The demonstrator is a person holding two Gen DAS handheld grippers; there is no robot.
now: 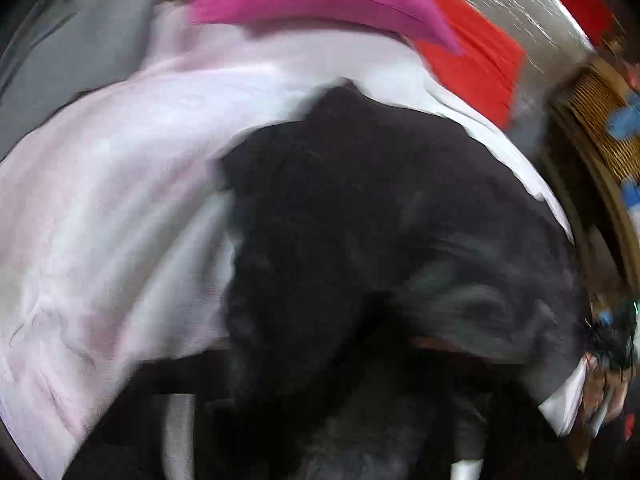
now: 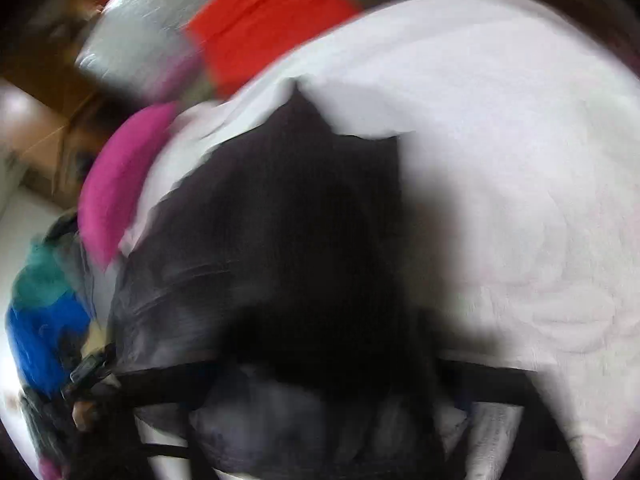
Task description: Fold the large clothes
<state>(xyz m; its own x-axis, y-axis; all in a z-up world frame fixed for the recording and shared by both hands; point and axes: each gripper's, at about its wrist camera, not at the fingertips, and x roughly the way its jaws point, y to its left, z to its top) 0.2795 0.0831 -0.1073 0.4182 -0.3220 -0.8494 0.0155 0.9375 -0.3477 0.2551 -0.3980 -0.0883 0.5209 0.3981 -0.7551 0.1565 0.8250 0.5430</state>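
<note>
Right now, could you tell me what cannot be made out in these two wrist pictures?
- Left gripper: left wrist view, its fingers are buried under the black garment; open or shut unknown.
- Right gripper: right wrist view, the same dark cloth covers the fingers.
- Garment type: motion blur in both views hides sleeves and seams.
- Wicker item: cut off by the right edge, blurred.
- Blue-green bundle: blurred, unidentifiable.

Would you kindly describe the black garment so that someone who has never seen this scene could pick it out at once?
Start from the broad pale pink-white sheet that covers most of the surface. The black garment lies draped over its middle, running toward both cameras. It is the only dark cloth there: the magenta piece and the red piece nearby are bright and lie off at the sheet's edge.
</note>
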